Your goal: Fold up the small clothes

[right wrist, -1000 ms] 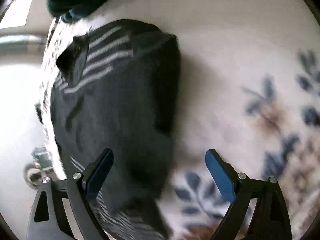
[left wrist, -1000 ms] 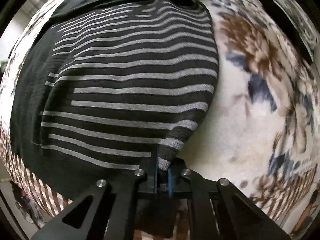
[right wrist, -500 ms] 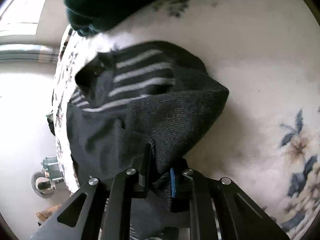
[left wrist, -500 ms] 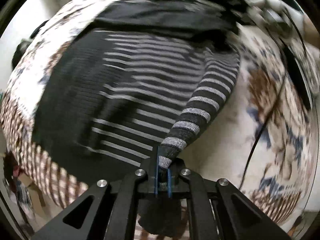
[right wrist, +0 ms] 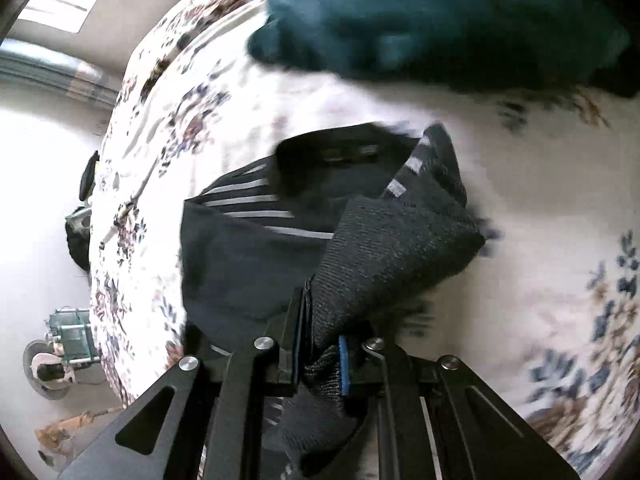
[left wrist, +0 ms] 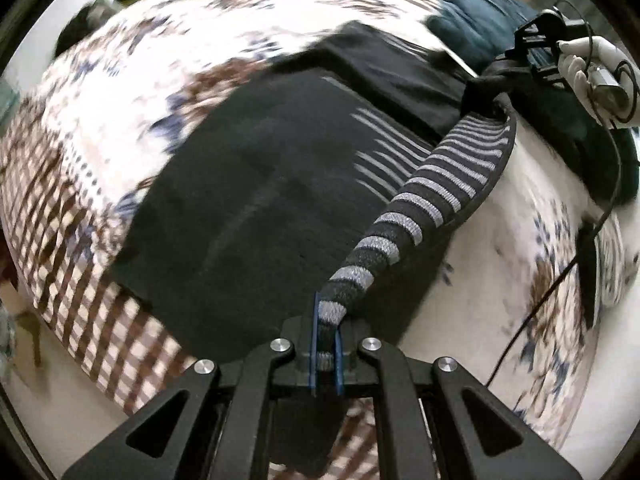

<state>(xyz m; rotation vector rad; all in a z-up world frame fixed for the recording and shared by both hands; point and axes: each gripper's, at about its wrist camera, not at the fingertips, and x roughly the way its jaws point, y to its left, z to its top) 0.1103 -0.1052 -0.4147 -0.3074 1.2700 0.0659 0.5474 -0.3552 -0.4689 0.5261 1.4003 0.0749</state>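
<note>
A bed covered by a floral bedspread fills both views, cream with brown and blue flowers and a brown checked border along the near-left edge in the left wrist view. On it lies the dark striped sweater, its black back panel spread flat across the middle of the bedspread while one striped edge is lifted clear of the rest. That raised part runs as a twisted, grey-banded roll from the lower centre of the left view up toward the upper right. Beyond the sweater, at the far side of the bed, sits a heap of dark teal fabric (blurred in both views, so its shape is hard to make out). A thin black cable trails across the bedspread on the right of the left view.

The left tongs are pinched tight on the near end of the striped roll. The right tongs are likewise clamped on a thick fold of the sweater's dark knit, which bunches up between the blue pads and hangs below them. In the left view the right tongs appear at the upper right, at the far end of the lifted edge.
</note>
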